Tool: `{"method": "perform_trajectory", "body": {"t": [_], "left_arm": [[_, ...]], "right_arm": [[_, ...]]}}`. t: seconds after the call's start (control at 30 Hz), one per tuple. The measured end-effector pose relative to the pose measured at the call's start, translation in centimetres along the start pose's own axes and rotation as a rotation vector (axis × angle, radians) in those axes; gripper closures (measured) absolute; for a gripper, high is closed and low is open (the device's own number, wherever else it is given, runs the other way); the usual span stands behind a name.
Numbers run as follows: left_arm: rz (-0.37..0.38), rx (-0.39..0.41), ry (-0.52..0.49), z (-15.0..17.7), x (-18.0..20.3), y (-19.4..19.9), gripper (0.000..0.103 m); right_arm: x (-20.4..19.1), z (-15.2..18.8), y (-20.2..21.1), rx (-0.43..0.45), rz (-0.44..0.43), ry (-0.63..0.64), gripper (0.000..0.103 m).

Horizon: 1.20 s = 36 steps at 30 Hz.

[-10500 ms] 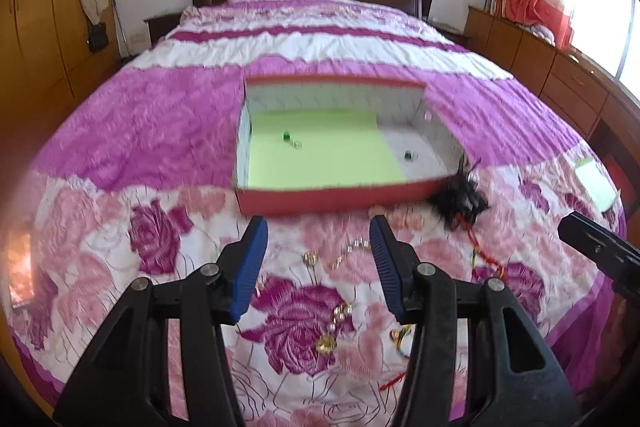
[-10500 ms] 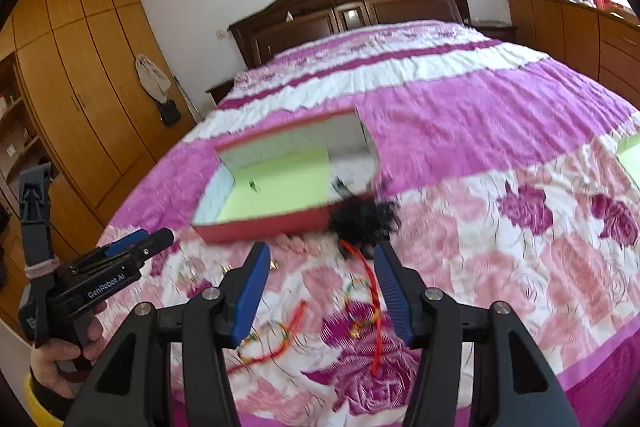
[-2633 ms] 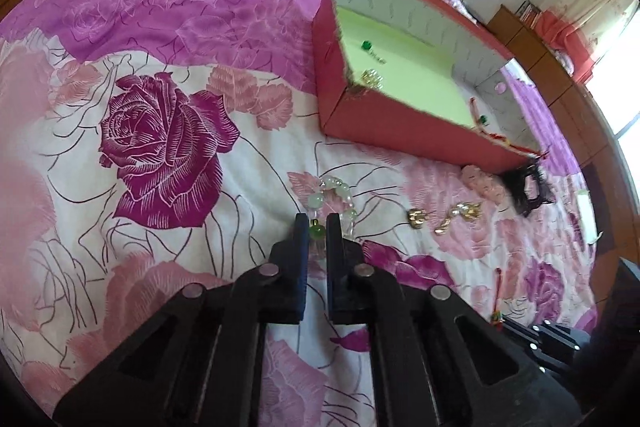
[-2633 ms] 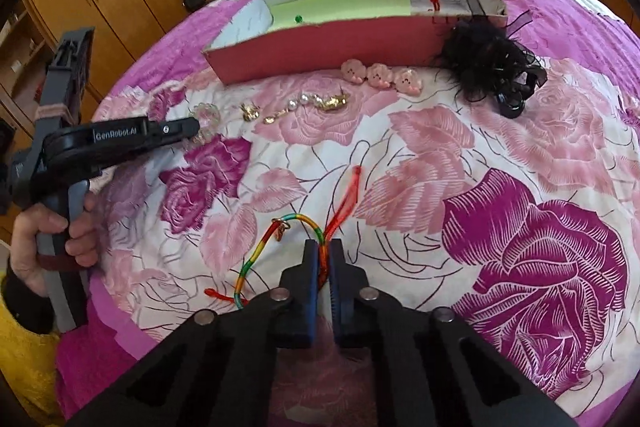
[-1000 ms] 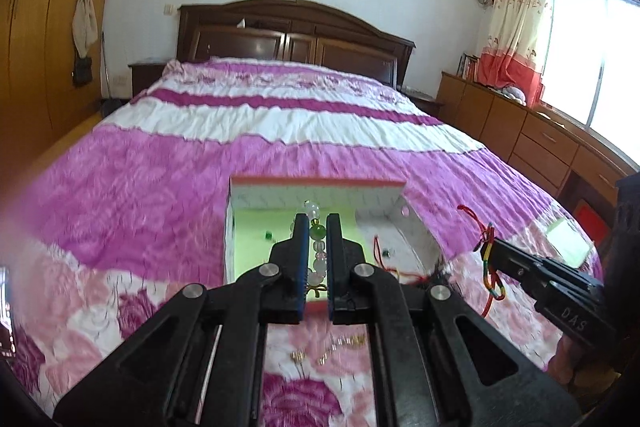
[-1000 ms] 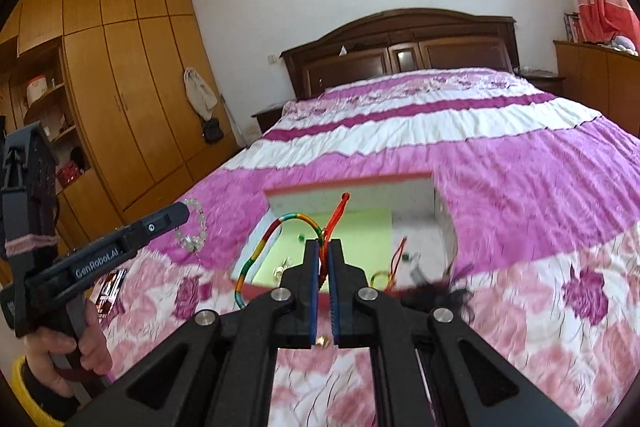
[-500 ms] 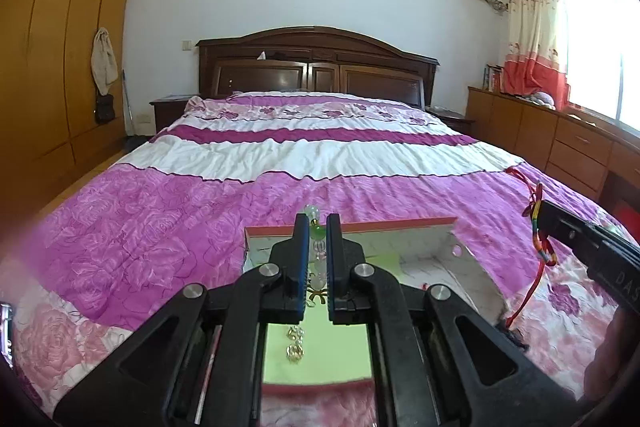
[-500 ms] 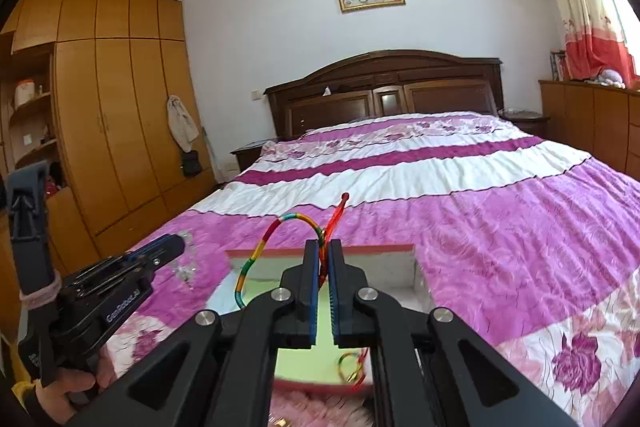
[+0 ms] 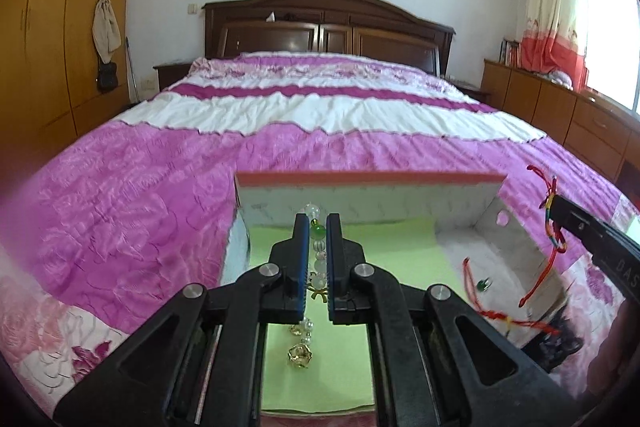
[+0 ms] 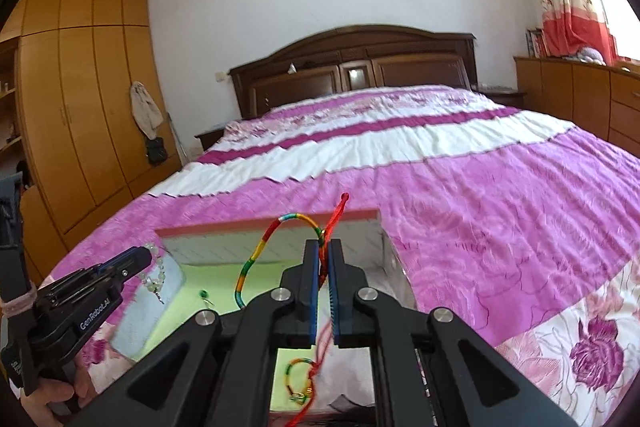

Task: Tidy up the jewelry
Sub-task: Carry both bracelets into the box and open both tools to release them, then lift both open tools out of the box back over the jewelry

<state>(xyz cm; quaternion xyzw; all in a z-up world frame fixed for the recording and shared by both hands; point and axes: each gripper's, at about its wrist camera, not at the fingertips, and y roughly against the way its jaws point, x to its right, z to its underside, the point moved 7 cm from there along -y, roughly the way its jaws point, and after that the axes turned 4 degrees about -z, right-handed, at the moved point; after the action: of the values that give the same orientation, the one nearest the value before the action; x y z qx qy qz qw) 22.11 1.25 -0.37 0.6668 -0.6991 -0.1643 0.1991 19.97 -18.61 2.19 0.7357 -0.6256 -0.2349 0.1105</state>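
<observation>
My left gripper (image 9: 318, 221) is shut on a bracelet of clear and green beads (image 9: 319, 255), which hangs over the green lining (image 9: 360, 247) of the red-rimmed box (image 9: 360, 179). My right gripper (image 10: 324, 245) is shut on a rainbow cord bracelet (image 10: 256, 261) with red cord ends, above the same box (image 10: 268, 223). Each gripper shows in the other's view: the right one (image 9: 554, 203) over the box's white right part, the left one (image 10: 143, 255) over the box's left wall. Inside the box lie a gold piece (image 9: 300, 353), a red cord (image 9: 496, 317) and another rainbow bracelet (image 10: 298, 375).
The box sits on a pink flowered bedspread (image 9: 140, 207). A black hair ornament (image 9: 560, 341) lies by the box's near right corner. A wardrobe (image 10: 80, 107) stands left, a dresser (image 9: 560, 107) right, a headboard (image 9: 328, 27) behind. A person's hand (image 10: 40, 401) holds the left gripper.
Both grippers have come forward and lower over the box, which now looks larger and nearer. Each still grips its bracelet.
</observation>
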Motion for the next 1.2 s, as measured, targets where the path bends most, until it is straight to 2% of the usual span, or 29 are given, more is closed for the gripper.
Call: {"method": "perform_trajectory", "body": {"t": [0.43, 0.63, 0.73, 0.8, 1.0, 1.13, 1.2], "left_arm": [[0.003, -0.119, 0.041, 3.3, -0.3, -3.2, 0.103], [0.002, -0.146, 0.04, 3.6, 0.0, -3.8, 0.103], [-0.009, -0.155, 0.029, 3.7, 0.2, -3.9, 0.1], [-0.001, -0.157, 0.025, 3.7, 0.3, -3.9, 0.094], [0.012, -0.159, 0.012, 3.7, 0.6, -3.7, 0.081], [0.018, -0.159, 0.016, 3.4, 0.6, -3.0, 0.078], [0.023, -0.159, 0.017, 3.3, 0.6, -2.5, 0.078]], "right_arm": [[2.4, 4.1, -4.5, -0.138, 0.051, -0.043, 0.097], [2.6, 4.6, -4.7, -0.154, 0.063, -0.047, 0.096], [2.4, 4.7, -4.8, -0.158, 0.071, -0.039, 0.085], [2.2, 4.7, -4.8, -0.156, 0.066, -0.032, 0.072], [2.1, 4.6, -4.7, -0.151, 0.055, -0.033, 0.069], [1.8, 4.3, -4.3, -0.147, 0.033, -0.048, 0.069], [1.6, 4.1, -3.7, -0.141, 0.023, -0.056, 0.063]]}}
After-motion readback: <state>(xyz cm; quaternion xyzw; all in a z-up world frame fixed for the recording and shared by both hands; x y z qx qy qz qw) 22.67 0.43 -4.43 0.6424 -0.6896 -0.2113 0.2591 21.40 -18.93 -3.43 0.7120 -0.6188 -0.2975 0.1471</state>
